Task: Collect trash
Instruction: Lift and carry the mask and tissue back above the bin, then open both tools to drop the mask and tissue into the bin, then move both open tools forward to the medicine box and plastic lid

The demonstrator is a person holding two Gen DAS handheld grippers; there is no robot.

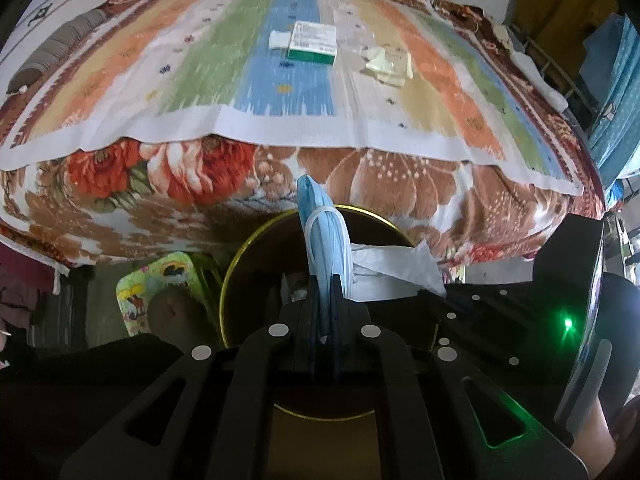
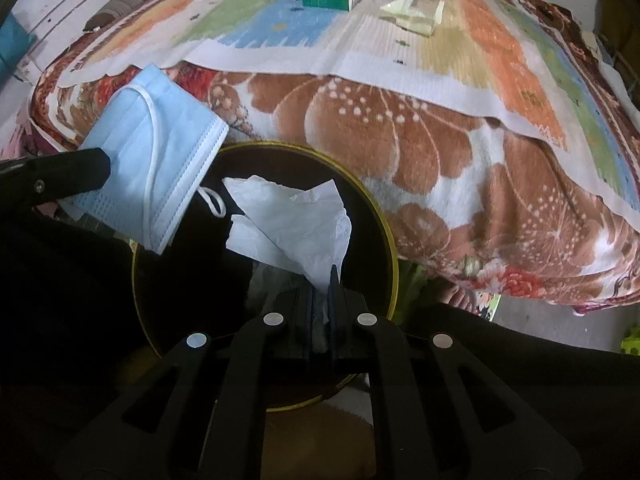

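Observation:
My left gripper (image 1: pixel 325 280) is shut on a folded blue face mask (image 1: pixel 322 232) and holds it over a dark round bin with a gold rim (image 1: pixel 236 264). The mask (image 2: pixel 160 160) and the left finger (image 2: pixel 68 180) also show in the right wrist view. My right gripper (image 2: pixel 323 276) is shut on a crumpled white tissue (image 2: pixel 292 216) above the same bin (image 2: pixel 390 236). The tissue (image 1: pixel 396 268) also shows in the left wrist view. A green and white box (image 1: pixel 314 42) and a pale yellow wrapper (image 1: pixel 390 66) lie on the bed.
The bin stands on the floor in front of a bed with a floral blanket (image 1: pixel 400 184) and a striped cloth (image 1: pixel 200 80). A colourful stool (image 1: pixel 160 292) stands left of the bin. Blue fabric (image 1: pixel 616 92) hangs at the right.

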